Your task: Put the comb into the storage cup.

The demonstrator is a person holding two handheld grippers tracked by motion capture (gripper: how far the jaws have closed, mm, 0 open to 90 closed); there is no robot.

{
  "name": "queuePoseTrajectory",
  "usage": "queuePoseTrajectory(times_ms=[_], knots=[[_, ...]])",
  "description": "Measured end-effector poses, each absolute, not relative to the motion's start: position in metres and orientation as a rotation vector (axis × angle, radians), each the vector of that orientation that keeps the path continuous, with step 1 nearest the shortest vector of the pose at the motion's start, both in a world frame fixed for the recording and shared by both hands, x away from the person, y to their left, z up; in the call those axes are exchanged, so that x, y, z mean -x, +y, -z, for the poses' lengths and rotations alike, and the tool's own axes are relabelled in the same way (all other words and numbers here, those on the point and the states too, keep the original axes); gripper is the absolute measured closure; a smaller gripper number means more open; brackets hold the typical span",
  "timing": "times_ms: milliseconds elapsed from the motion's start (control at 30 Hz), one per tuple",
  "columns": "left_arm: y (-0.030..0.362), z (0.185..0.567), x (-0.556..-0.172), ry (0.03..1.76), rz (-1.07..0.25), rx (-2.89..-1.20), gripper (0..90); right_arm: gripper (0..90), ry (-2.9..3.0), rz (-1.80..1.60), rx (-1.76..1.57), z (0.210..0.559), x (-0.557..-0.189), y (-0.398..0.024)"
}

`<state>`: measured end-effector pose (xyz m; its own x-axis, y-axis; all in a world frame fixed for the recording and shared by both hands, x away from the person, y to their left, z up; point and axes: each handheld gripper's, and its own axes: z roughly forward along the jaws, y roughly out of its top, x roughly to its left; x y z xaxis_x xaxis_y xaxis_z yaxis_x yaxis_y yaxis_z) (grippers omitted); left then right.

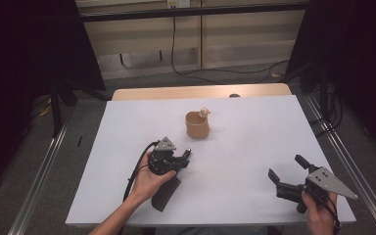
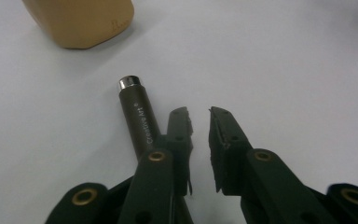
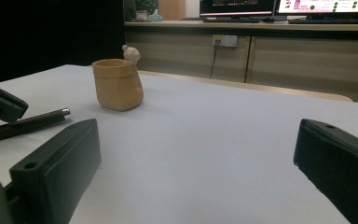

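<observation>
A wide white-topped desk (image 1: 245, 147) with a pale wooden far edge carries everything. Near its right front corner, the right gripper (image 1: 290, 172), black with a grey three-cornered plate, sits in the person's right hand (image 1: 320, 213); its fingers (image 3: 58, 168) stand wide apart with nothing between them, low over the bare surface. The left gripper (image 1: 186, 157), held in the left hand (image 1: 149, 181), lies toward the middle of the desk, near the front. In the left gripper view its fingers (image 2: 179, 135) are parted by a narrow gap and grip nothing.

A tan, sack-shaped ceramic cup (image 1: 197, 124) with a small pale figure on its rim stands upright at the desk's centre, beyond the left gripper and well apart from the right one.

A dark brown cylindrical pen with a silver tip (image 2: 137, 116) lies flat on the desk just beside the left gripper's fingers, outside them, its silver end pointing toward the cup.
</observation>
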<state>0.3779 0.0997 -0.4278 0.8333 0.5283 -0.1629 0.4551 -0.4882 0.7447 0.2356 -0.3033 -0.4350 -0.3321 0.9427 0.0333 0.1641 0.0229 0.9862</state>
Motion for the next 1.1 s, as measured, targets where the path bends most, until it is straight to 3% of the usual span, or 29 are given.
queuePoseTrajectory(times_ms=[133, 233, 500, 633, 833, 1100], knots=[[0.103, 0.425, -0.377, 0.740, -0.134, -2.152, 62.4, 0.0, 1.588, -1.380, -1.154, 0.435, -0.236, -0.303], [0.105, 0.424, -0.377, 0.776, -0.183, -2.148, 33.2, 0.0, 1.584, -1.378, -1.152, 0.435, -0.236, -0.303], [0.112, 0.424, -0.381, 0.796, -0.250, -2.131, 11.6, 0.0, 1.583, -1.378, -1.152, 0.435, -0.236, -0.303], [0.113, 0.421, -0.381, 0.813, -0.277, -2.126, 9.4, 0.0, 1.584, -1.376, -1.154, 0.435, -0.235, -0.304], [0.113, 0.415, -0.386, 0.848, -0.127, -2.177, 7.5, 0.0, 1.583, -1.379, -1.151, 0.435, -0.235, -0.303], [0.107, 0.420, -0.390, 0.853, -0.156, -2.294, 7.5, 0.0, 1.581, -1.381, -1.157, 0.435, -0.235, -0.304]])
